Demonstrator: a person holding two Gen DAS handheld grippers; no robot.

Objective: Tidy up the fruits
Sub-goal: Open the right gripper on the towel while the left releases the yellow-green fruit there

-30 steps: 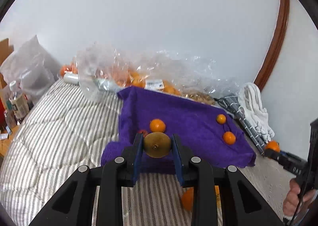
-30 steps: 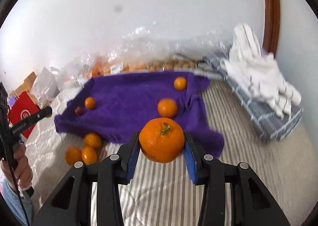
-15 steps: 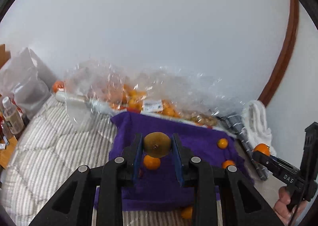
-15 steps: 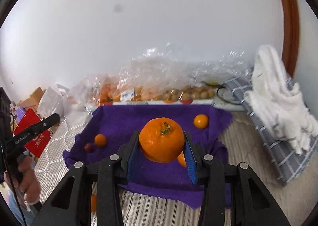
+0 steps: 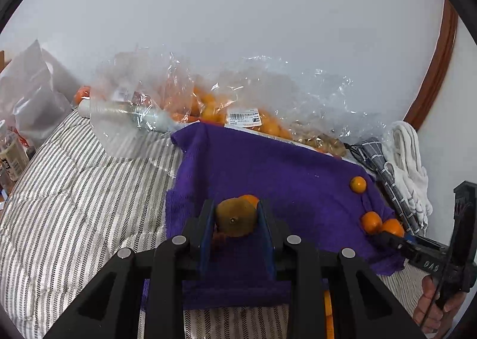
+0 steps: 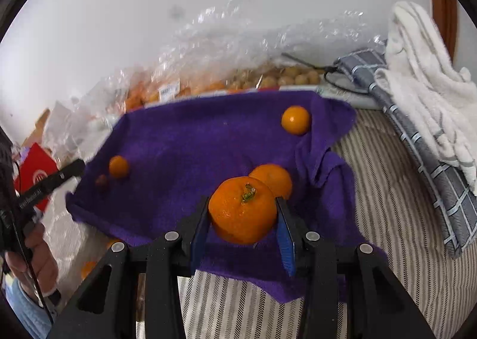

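My left tool (image 5: 236,217) is pinching a small brownish-green round fruit (image 5: 235,217) between its blue pads, the fruit's dimpled end facing the camera. It hangs over the near part of the purple towel (image 5: 268,166), which is spread on a striped bed cover (image 5: 74,190). Just behind the held fruit an orange peeks out (image 5: 250,198), partly hidden by it. Through the left wrist camera I also see a small orange (image 5: 357,184) near the towel's right edge and another (image 5: 371,222) lower down at that edge.

My right tool (image 6: 243,214) is clamped on a large mandarin (image 6: 242,209), stem and green calyx turned up toward the lens. It is over the towel's (image 6: 193,136) near right part. A second mandarin (image 6: 272,179) lies on the towel directly behind the held one; I cannot tell whether they touch. A smaller orange (image 6: 296,119) sits near the towel's far right corner, and on the left side a little orange (image 6: 118,166) rests just beside a small dark reddish fruit (image 6: 101,181).

Behind the towel, against the white wall, crumpled clear plastic bags (image 5: 208,94) hold more oranges and a tray of brownish round fruit (image 6: 283,78). A white towel (image 6: 423,82) lies piled on a grey checked cloth (image 6: 432,166) at the right. At the left edge of the right wrist view, a hand (image 6: 32,258) grips the other handle.
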